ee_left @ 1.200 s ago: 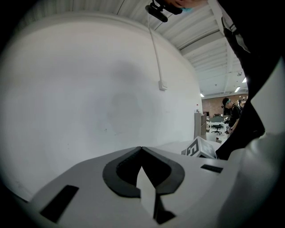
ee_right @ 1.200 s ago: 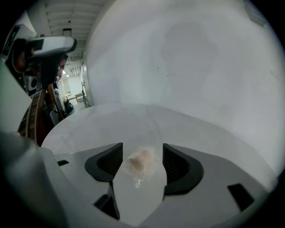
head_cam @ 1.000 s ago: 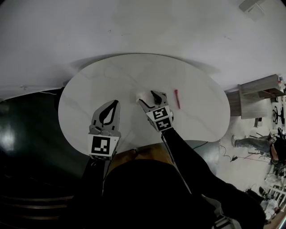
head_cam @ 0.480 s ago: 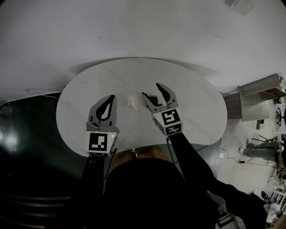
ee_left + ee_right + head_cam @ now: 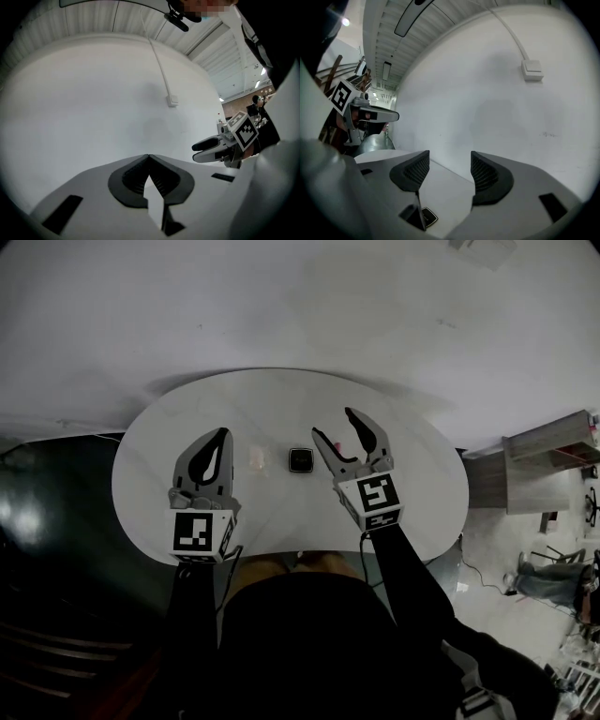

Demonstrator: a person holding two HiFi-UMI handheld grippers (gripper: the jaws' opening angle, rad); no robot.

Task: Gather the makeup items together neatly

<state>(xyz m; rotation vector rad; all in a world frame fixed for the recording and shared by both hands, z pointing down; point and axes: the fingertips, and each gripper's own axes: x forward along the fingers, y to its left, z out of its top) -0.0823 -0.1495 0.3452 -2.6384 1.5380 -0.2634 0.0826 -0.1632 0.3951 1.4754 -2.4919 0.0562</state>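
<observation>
A small black square compact [image 5: 300, 459] lies on the white oval table [image 5: 281, 399], with a small pale item [image 5: 255, 458] just left of it. A bit of a pink stick [image 5: 339, 444] shows between the right jaws, mostly hidden. My right gripper [image 5: 336, 424] hangs above the table to the right of the compact, open and empty. From the right gripper view [image 5: 450, 171] the compact [image 5: 427, 217] lies below the jaws. My left gripper [image 5: 222, 433] hovers left of the pale item, and its jaw tips [image 5: 149, 157] meet with nothing between them.
A pale wall rises close behind the table, with a socket box [image 5: 532, 70] and a cable duct. Dark floor lies to the left, and a wooden shelf unit [image 5: 544, 456] stands at the right. Each gripper shows in the other's view [image 5: 220, 147] [image 5: 370, 115].
Both grippers have risen off the table and drawn apart. The right one has left the pale item and swung right, uncovering the compact. Its jaws have stayed open.
</observation>
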